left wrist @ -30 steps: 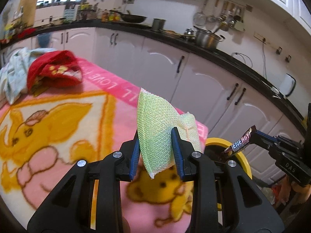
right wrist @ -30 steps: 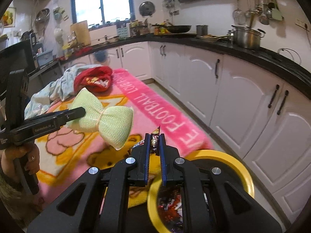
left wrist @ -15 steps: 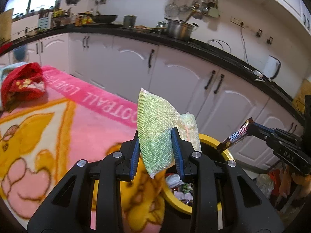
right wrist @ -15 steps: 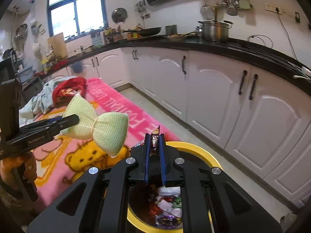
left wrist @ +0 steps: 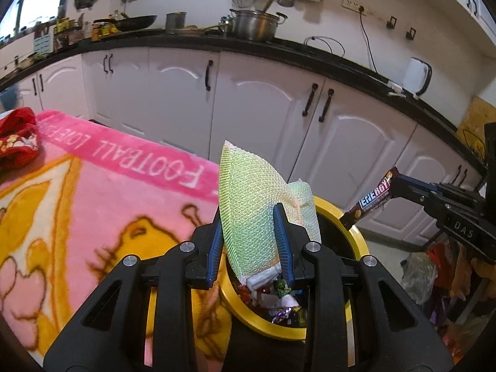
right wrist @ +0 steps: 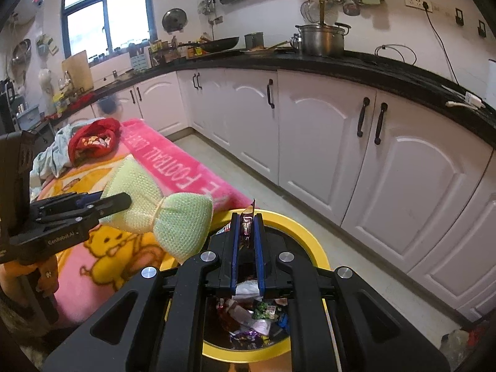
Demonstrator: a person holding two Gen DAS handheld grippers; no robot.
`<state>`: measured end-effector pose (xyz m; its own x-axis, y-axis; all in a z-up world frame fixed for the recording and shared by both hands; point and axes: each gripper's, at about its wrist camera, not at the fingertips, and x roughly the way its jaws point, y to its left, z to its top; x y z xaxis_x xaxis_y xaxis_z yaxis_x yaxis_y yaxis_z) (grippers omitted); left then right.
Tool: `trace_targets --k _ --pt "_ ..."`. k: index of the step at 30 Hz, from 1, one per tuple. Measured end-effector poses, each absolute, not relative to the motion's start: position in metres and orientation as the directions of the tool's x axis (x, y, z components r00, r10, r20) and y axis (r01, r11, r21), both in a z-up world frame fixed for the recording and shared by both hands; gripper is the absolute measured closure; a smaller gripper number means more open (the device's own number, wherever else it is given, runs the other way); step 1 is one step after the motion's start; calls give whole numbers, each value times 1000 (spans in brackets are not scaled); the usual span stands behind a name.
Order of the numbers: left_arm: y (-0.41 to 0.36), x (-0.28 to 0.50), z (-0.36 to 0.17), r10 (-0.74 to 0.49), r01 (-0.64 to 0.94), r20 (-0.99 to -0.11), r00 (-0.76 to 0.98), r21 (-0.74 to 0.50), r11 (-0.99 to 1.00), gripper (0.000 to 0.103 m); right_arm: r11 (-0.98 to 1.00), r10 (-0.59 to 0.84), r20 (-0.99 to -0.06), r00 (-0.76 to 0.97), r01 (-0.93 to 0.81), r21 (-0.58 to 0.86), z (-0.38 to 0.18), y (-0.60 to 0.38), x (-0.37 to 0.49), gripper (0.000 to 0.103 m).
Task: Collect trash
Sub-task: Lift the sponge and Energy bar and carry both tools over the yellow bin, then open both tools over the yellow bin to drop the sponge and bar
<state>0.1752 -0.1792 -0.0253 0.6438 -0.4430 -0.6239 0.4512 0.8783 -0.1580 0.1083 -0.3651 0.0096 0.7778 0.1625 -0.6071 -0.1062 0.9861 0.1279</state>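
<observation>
The green scrubber (left wrist: 257, 217) is puffy and light, and the left gripper (left wrist: 249, 241) squeezes only its near half. The far half sticks out past the fingers and hangs over the near edge of the yellow bin (left wrist: 356, 235). If the jaws let go too soon, it could bounce off the rim and land on the pink blanket (left wrist: 93, 201) beside the bin.

The candy bar (left wrist: 370, 201) is thin and slippery. The right gripper (right wrist: 247, 226) is clamped tight on one end of it, above the bin (right wrist: 313, 241). The long free end pokes out sideways, so it could tip over the rim and drop on the floor.

The bin already holds many wrappers (right wrist: 254, 316), so new trash could slide off the pile.
</observation>
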Motion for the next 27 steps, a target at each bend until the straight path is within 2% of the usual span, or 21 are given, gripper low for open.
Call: trace_targets --k 27 --pt "-212 184 -94 -439 488 -737 514 -169 856 78 986 163 -736 658 -74 152 -60 -375 124 94"
